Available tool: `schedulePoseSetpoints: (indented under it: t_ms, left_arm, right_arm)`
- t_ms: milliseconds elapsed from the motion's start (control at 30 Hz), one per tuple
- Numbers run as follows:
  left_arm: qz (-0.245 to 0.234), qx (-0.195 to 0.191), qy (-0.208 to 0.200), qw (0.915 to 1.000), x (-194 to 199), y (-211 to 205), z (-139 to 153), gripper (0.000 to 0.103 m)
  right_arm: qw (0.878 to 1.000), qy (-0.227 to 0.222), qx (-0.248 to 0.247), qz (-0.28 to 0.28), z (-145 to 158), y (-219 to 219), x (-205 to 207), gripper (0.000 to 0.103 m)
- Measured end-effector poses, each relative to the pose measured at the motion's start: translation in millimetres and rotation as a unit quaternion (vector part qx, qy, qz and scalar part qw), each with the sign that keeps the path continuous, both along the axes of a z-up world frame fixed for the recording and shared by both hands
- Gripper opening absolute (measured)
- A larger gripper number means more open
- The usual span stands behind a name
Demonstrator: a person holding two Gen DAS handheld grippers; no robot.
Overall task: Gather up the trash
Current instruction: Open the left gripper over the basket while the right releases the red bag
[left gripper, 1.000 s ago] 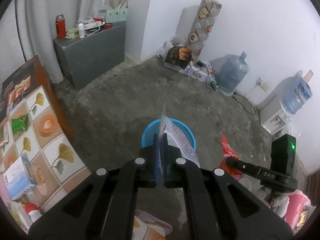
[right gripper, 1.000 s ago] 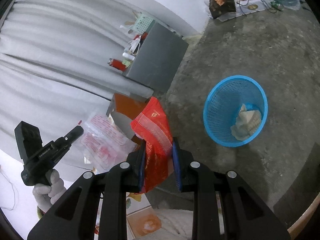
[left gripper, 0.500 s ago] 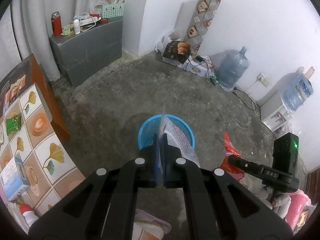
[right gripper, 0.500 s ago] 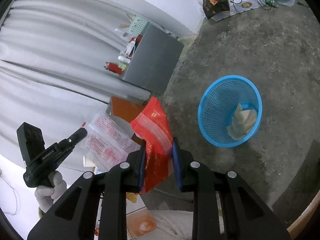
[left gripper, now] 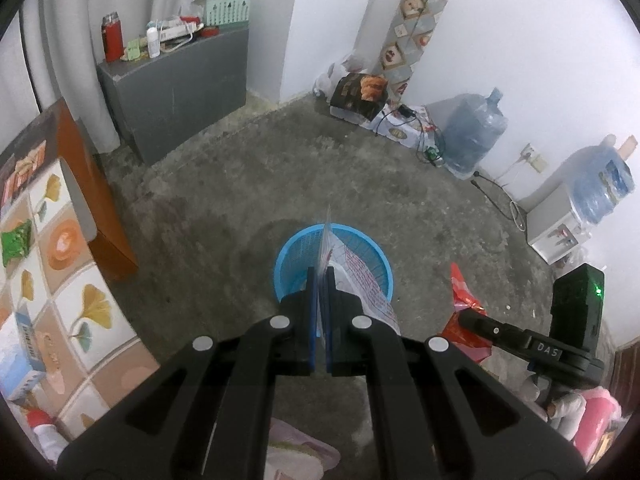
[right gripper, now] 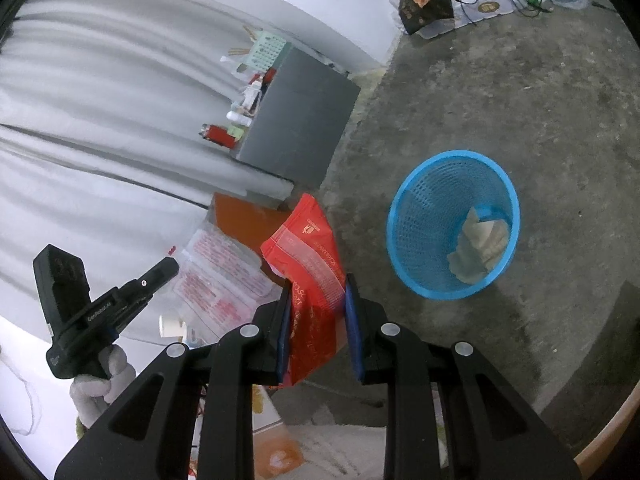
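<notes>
A blue mesh trash basket (left gripper: 294,258) (right gripper: 424,196) stands on the concrete floor with crumpled pale paper (right gripper: 480,244) inside. My left gripper (left gripper: 319,276) is shut on a clear plastic wrapper with red print (left gripper: 366,280), held directly above the basket. My right gripper (right gripper: 316,292) is shut on a red snack bag (right gripper: 312,256), held in the air to the left of the basket. The left gripper and its wrapper (right gripper: 216,276) also show in the right wrist view, and the red bag (left gripper: 464,296) shows in the left wrist view.
A tiled table (left gripper: 60,280) with a green packet and a box is at the left. A grey cabinet (left gripper: 176,76) with clutter stands by the curtain. Water bottles (left gripper: 474,136), boxes and cables line the far wall.
Both grippers have shifted slightly with their loads. The basket sits a little lower and closer under the left gripper. Both grips are unchanged.
</notes>
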State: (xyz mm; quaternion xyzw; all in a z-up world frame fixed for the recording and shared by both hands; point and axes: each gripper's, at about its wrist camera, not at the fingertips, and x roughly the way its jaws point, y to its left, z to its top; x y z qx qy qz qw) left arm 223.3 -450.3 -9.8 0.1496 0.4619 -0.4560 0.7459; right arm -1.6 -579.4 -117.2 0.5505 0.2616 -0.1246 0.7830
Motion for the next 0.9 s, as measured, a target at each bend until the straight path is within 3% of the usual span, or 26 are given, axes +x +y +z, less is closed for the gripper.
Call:
schedulePoseSetpoints:
  t_ms: [300,533,567,633,667,767,900]
  left_arm:
    - [0.005,0.023,0.030,0.9993,2,-48,-54,0.001]
    - [0.010,0.052,0.030,0.9982,14,-94,-96,0.002]
    - [0.014,0.053,0.033,0.9980,18,-100,-101,0.010]
    - [0.029,0.055,0.047,0.9970,27,-111,-113,0.029]
    - [0.044,0.056,0.054,0.9960,32,-113,-119,0.036]
    - [0.067,0.047,0.073,0.9940,40,-113,-129,0.038]
    - [0.063,0.047,0.064,0.9949,38,-105,-126,0.038]
  right_arm:
    - [0.998,0.066,0.003,-0.001,-33,-38,29,0.023]
    - [0.993,0.121,-0.001,-0.009,-66,-76,68,0.027]
    - [0.991,0.131,-0.002,-0.007,-73,-83,76,0.030]
    - [0.990,0.141,-0.006,-0.012,-82,-93,86,0.048]
    - [0.988,0.153,-0.014,-0.016,-88,-97,91,0.050]
    - [0.986,0.165,-0.017,-0.014,-100,-101,97,0.052]
    - [0.985,0.169,-0.031,-0.016,-104,-98,93,0.052]
